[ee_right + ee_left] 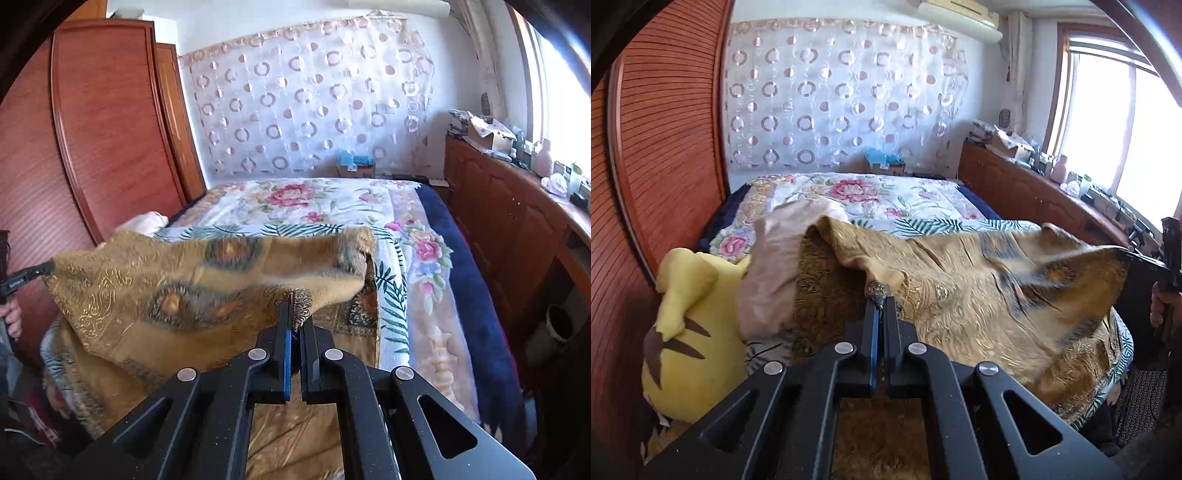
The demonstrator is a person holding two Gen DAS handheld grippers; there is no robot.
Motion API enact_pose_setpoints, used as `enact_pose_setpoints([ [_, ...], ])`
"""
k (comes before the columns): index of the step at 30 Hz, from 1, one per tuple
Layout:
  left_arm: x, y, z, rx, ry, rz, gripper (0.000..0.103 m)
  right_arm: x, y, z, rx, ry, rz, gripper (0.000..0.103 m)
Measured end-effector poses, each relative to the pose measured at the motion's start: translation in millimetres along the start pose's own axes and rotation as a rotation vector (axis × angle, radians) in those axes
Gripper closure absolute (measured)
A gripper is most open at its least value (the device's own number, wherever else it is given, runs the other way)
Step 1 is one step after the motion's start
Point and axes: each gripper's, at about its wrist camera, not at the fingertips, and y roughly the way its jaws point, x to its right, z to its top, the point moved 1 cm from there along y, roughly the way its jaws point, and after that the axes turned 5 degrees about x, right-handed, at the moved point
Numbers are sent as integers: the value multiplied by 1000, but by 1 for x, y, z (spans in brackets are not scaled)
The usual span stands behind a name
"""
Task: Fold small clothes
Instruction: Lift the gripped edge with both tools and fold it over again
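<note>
— Nearest, black linkage of the left gripper (880,306), fingers pinched tight on a patterned edge of the gold brocade cloth (960,295)
— Same on the other side: right gripper (295,317) clenched on another edge of that cloth (147,295), fabric stretched between the two and lifted off the bed
— Seen from the left wrist camera, right gripper at the far right edge (1137,258), gripping a corner, a hand (1158,306) just below it
— And from the right wrist camera, left gripper at the left edge (40,271), hand (13,317) under it
— Beside the cloth, on the left, yellow plush toy (683,332) and a pale pink garment (775,266)
— Beneath and beyond, leaf-print sheet (388,295), then floral bedspread (857,195) over a navy blanket (461,251)
— Further off, reddish wooden wardrobe (110,129) on the left, cluttered cabinet (1015,184) on the right under a bright window (1108,118)
— Farthest, sheer circle-patterned curtain (831,96) on the back wall
</note>
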Motion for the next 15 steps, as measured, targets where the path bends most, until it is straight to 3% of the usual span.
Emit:
enact_pose_setpoints([
  [8,-19,-35,-36,-24,-41,20,100,10,-32,-34,-56,-7,-2,100],
  [15,-28,-10,-78,-130,-79,66,100,18,-10,-84,-190,7,-25,100],
])
